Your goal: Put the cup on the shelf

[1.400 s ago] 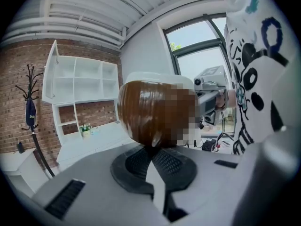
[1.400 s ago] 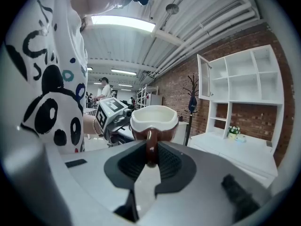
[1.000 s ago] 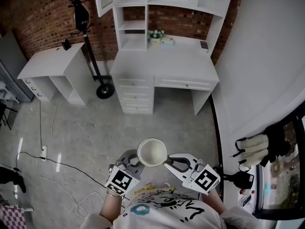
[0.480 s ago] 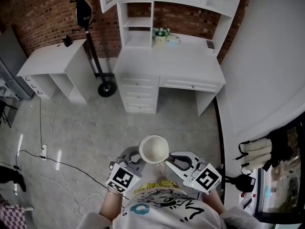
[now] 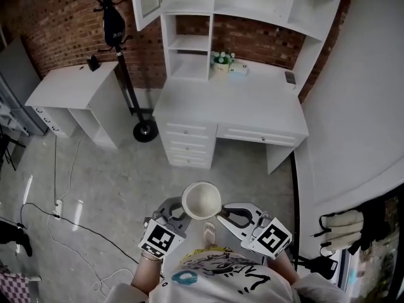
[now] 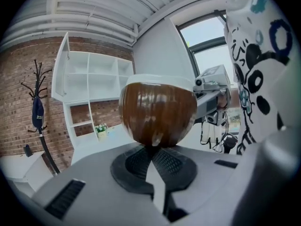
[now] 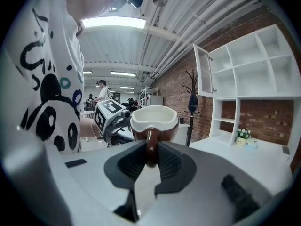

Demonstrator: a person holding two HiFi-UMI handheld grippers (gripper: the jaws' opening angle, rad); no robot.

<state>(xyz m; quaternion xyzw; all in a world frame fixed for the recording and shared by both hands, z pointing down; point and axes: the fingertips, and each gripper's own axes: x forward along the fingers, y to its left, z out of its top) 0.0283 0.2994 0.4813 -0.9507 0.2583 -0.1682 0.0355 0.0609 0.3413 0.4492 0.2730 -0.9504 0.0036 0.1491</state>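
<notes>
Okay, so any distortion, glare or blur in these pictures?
Head view: sharp, but fisheye bows the desk edges. Left gripper view: dark round vignette, glossy highlights on the cup, window washed out. Right gripper view: ceiling light blown out, cup handle crisp.

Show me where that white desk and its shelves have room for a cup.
The desk top is bare in front of the flower pot and box. The two cubbies left of them look empty. The back edge is crowded, with a dark object at its right corner.
</notes>
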